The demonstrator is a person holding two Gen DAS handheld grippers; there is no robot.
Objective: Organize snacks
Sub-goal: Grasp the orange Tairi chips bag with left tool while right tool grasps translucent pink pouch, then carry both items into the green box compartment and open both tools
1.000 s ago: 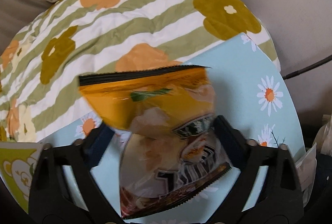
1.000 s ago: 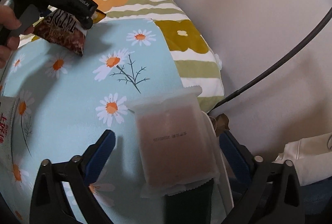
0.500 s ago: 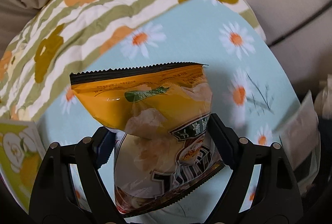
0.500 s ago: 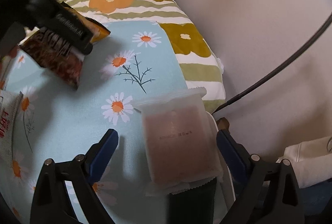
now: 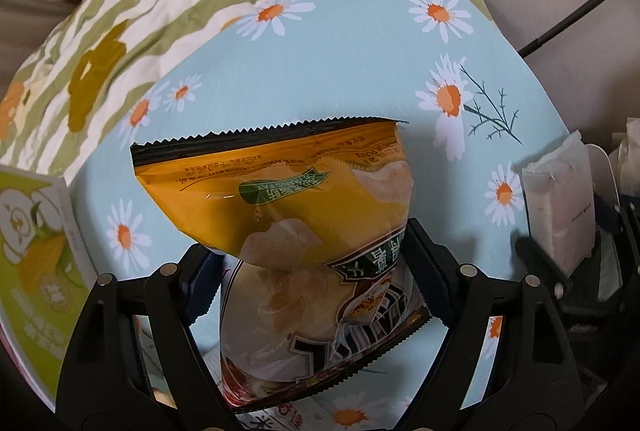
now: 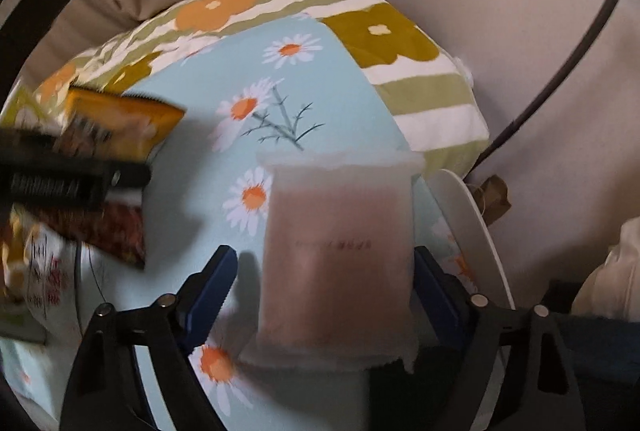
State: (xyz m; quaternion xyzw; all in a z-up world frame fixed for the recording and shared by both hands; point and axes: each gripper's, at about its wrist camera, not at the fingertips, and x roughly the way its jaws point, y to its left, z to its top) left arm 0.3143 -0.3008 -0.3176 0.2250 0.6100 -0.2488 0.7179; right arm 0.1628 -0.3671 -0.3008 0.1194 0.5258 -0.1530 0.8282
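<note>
My left gripper (image 5: 312,263) is shut on an orange chip bag (image 5: 304,215), held above a light-blue daisy cloth (image 5: 320,63). The bag also shows at the left of the right wrist view (image 6: 120,123), with the left gripper's black body in front of it. My right gripper (image 6: 324,279) holds a frosted pouch with pinkish-brown contents (image 6: 340,255) upright between its blue pads. The jaws stand wide and the left pad looks apart from the pouch, so the grip is unclear. The pouch shows at the right of the left wrist view (image 5: 560,203).
A green and white snack box (image 5: 36,239) stands at the left. A flowered striped pillow (image 5: 140,11) lies behind the cloth. More snack packets (image 6: 40,271) lie at the left. A white plate rim (image 6: 472,215) and a black cable (image 6: 560,63) are at the right.
My left gripper has carried the chip bag back and rightward over the daisy cloth, closer to the right gripper. The right gripper with the pouch has shifted a little left.
</note>
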